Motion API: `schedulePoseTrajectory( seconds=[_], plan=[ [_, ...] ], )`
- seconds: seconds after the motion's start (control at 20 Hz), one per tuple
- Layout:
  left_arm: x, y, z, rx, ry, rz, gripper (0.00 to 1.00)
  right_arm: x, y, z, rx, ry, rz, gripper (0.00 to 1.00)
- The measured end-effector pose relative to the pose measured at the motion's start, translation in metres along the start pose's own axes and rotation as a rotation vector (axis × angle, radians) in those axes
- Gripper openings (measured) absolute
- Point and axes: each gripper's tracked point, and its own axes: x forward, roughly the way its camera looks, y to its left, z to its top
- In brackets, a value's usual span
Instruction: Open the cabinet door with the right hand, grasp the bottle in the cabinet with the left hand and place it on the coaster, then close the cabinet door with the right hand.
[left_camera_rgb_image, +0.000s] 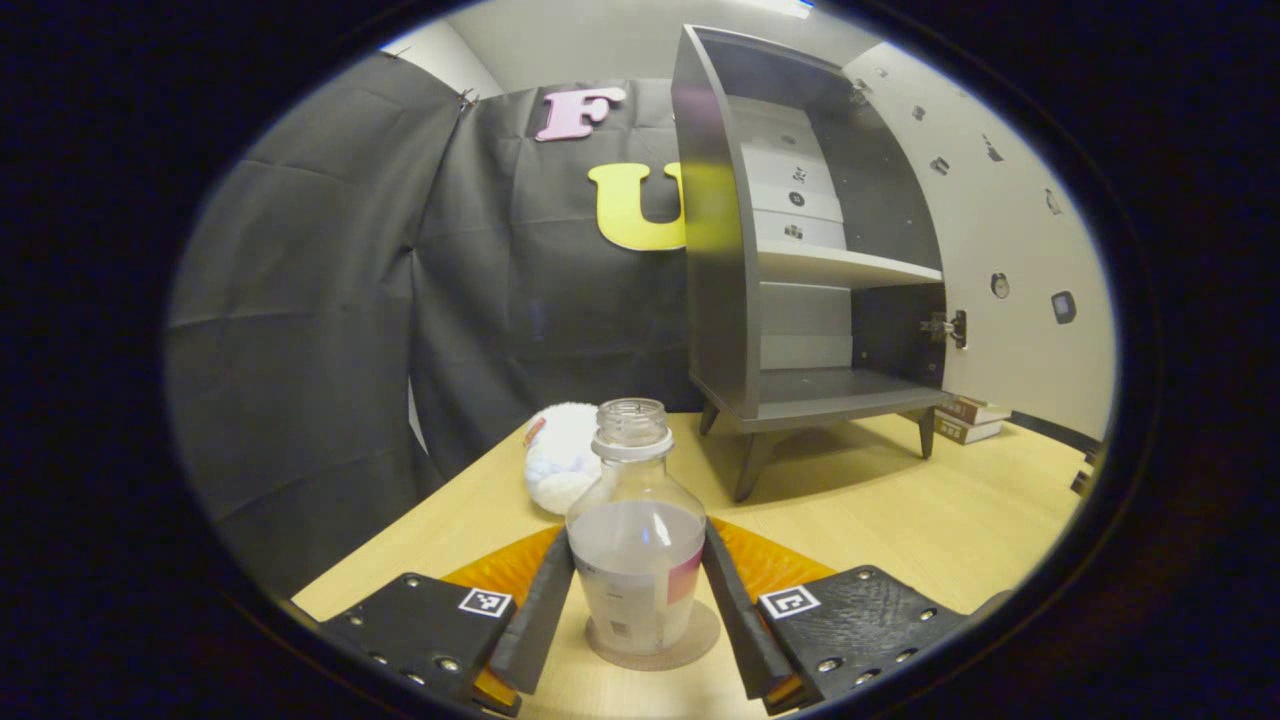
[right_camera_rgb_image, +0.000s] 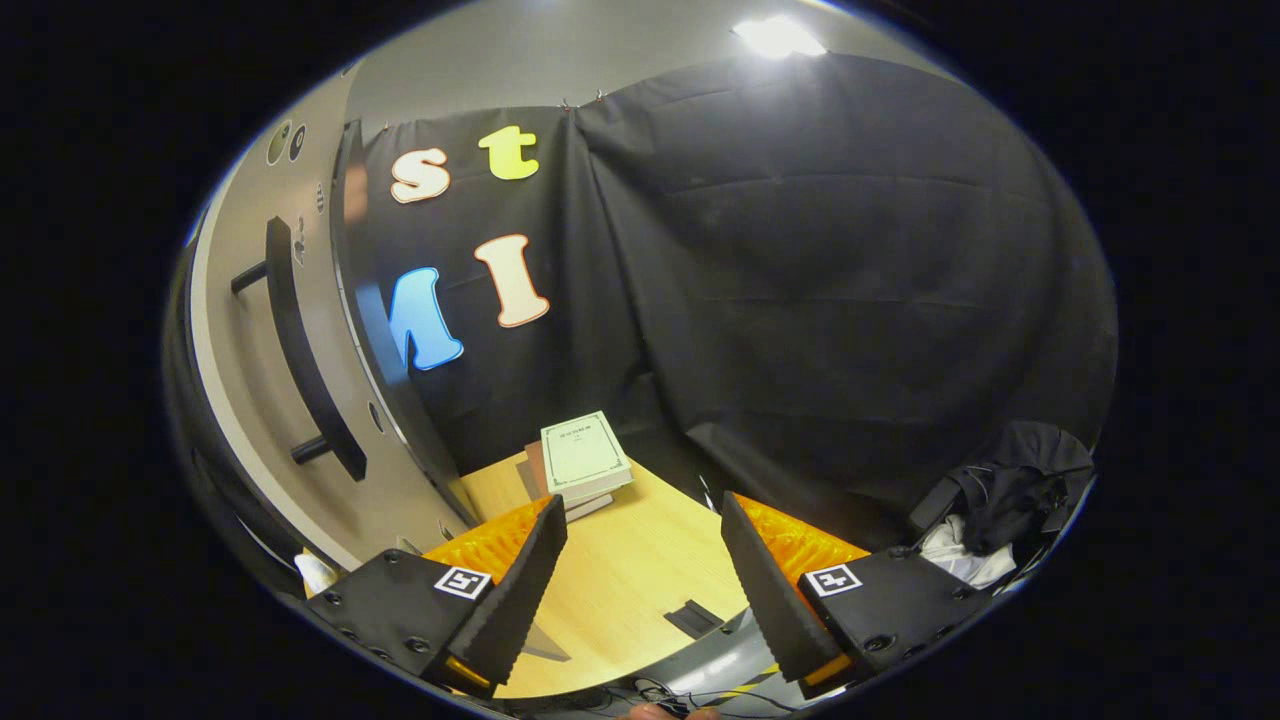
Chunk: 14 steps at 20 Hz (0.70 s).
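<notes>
Standing upright on the coaster now, the bottle, a clear plastic thing with no cap, neck open, on the wooden worktop well in front of the cabinet. Left gripper bracketing it low down, fingers on either side of the labelled lower body, looking to touch the wall on both flanks; pressing or merely grazing, hard to call from here. Looks empty or near enough, so light by the look of it and easy to tip with a sideways nudge; thin wall likely to dent under a hard squeeze and smooth enough to slip. Best hold judged to be right there on the straight labelled section, below the shoulder, never up at the narrow neck. Fluffy white ball sitting just behind the bottle. Cabinet door swung wide open, shelves bare. Over in the right gripper view, right gripper spread wide with nothing between its fingers, hanging beside the door near the long dark handle; books lying on the worktop beyond. Door closing yet to be done.
</notes>
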Motion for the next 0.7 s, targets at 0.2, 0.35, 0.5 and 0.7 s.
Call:
schedulePoseTrajectory(
  seconds=[0.2,0.35,0.5,0.7],
  plan=[
    [-0.007,0.003,0.018,0.005,-0.031,-0.01,0.85,-0.002,-0.008,-0.003,0.059,-0.004,-0.013,0.98],
    [-0.016,0.005,0.041,0.026,-0.054,-0.001,0.86,0.007,-0.007,-0.003,0.045,-0.003,0.005,0.98],
    [-0.032,0.001,0.077,0.074,-0.095,0.011,0.87,0.019,-0.004,-0.002,0.018,-0.015,0.044,0.98],
    [-0.054,-0.01,0.143,0.094,-0.164,0.04,0.85,0.029,0.007,-0.001,0.013,-0.014,0.102,0.98]
  ],
)
